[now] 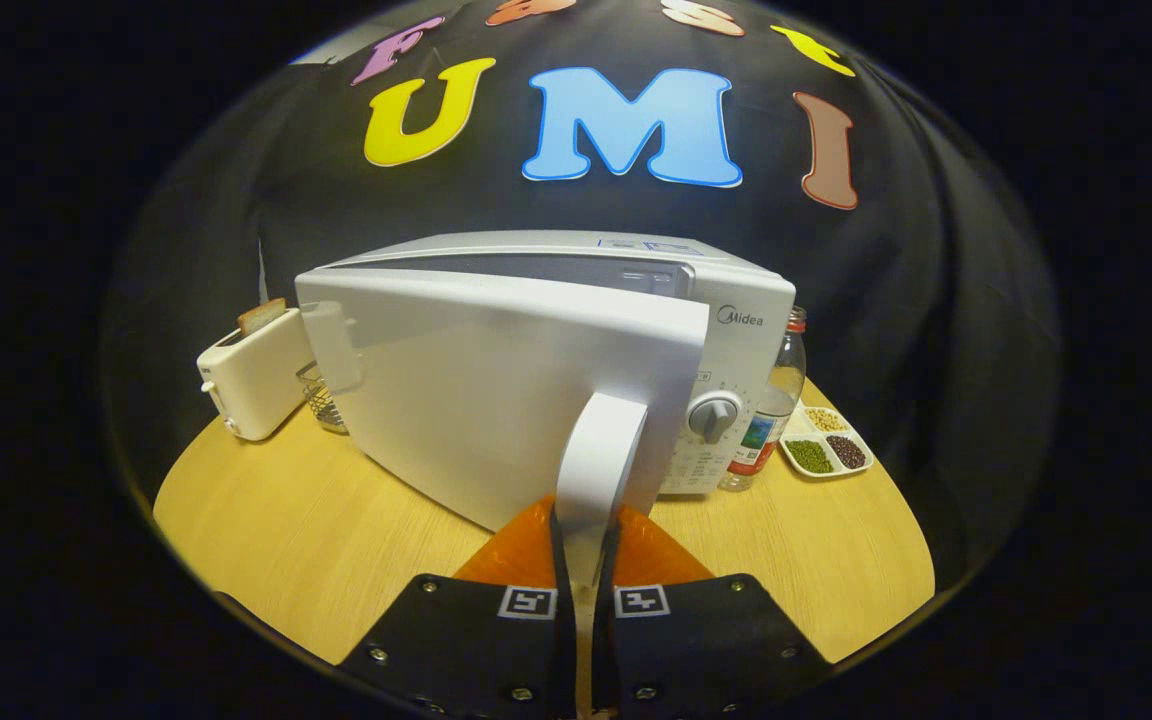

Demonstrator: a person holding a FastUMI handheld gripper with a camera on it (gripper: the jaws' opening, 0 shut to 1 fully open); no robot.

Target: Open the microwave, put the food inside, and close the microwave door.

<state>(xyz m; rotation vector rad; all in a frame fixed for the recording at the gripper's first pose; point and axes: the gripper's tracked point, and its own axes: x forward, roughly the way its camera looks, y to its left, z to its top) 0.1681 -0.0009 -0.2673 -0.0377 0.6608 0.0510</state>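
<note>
Microwave (736, 330) door handle (601, 470) sits pinched between the gripper (584, 530) fingers, which are closed down on it from both sides. Its door (476, 390) stands partly swung open just ahead of them, on a wooden table (276, 530). Left of it stands a toaster (251, 380); right, a bottle (781, 400) and a divided dish (826, 445) of beans.

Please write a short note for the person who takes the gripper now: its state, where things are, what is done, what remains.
Gripper: shut on the door handle, both fingers pressing it.
Microwave stands on the wooden table; its door is swung partly open toward the gripper.
Done: door opening has begun.
Left: open the door fully, put the food inside, close the door. I cannot tell which item is the food; a toaster and a bean tray flank the microwave.
</note>
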